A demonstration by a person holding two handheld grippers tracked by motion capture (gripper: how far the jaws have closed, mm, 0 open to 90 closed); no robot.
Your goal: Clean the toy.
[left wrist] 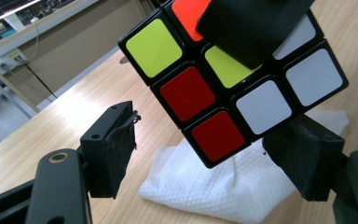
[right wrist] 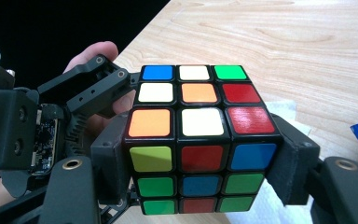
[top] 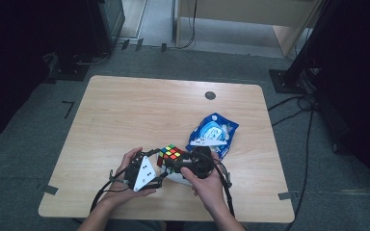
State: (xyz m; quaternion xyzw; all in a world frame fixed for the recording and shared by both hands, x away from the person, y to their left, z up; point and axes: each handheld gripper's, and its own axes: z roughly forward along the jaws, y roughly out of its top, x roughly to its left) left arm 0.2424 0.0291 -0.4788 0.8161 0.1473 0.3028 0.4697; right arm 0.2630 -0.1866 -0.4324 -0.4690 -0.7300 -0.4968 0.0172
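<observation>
A scrambled Rubik's cube point(top: 170, 154) is held above the near edge of the wooden table point(top: 125, 110). My right gripper point(right wrist: 200, 161) is shut on it, with a pad pressed on each side of the cube point(right wrist: 198, 140). My left gripper point(left wrist: 209, 149) comes in from the left with its jaws open around the cube's point(left wrist: 191, 93) lower corner; the left pad point(left wrist: 114, 149) stands clearly apart from it. One black jaw of the right gripper point(left wrist: 251, 28) lies across the cube's top there. In the high view the left gripper point(top: 155, 166) and right gripper point(top: 174, 162) meet at the cube.
A white paper napkin point(left wrist: 223, 186) lies on the table under the cube. A blue plastic packet point(top: 213, 132) rests just behind the hands, to the right. A small dark round mark point(top: 210, 95) sits near the table's far edge. Dark stands and cables flank the table.
</observation>
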